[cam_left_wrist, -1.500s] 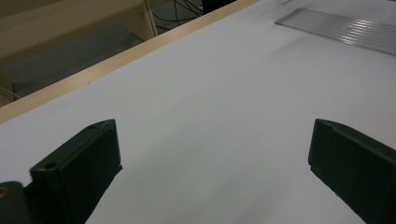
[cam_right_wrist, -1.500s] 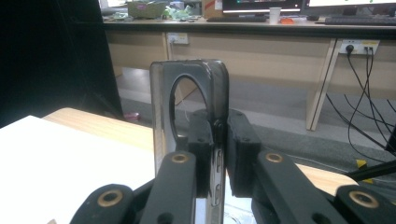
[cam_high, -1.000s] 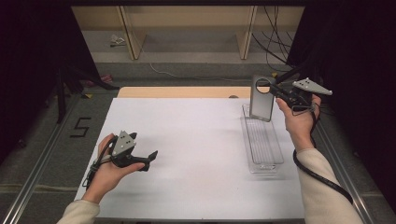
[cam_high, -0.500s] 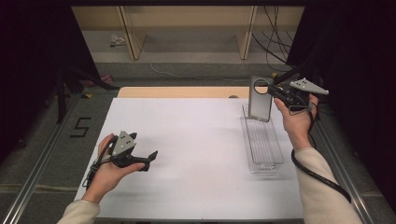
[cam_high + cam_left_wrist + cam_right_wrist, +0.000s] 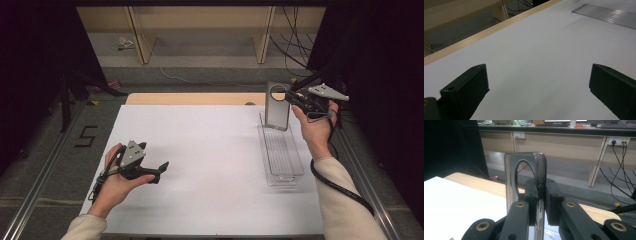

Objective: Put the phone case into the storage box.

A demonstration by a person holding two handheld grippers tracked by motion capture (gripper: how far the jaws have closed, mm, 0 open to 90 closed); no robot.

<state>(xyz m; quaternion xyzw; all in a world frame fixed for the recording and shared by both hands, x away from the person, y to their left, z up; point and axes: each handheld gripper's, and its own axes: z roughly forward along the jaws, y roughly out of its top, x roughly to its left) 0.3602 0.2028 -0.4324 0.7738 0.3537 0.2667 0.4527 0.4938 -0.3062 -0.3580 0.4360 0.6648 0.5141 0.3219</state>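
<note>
Clear tray [image 5: 281, 155], long and ribbed, on the right of the white table [image 5: 210, 165] — nothing lies in it. Grey phone case [image 5: 277, 106] — upright over the tray's far end, its edge pinched between the nearly closed jaws of the right gripper [image 5: 295, 98]. Left gripper [image 5: 159, 170] — low over bare table, jaws wide apart, holding nothing.

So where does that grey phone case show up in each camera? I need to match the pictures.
High view: the phone case stands upright at upper right, over the far end of the clear tray, clamped by the right gripper.
Right gripper view: centre, edge-on between the jaws.
Left gripper view: the case is not in this picture.
Shared landmark: the wooden table edge along the white sheet's far side.
</note>
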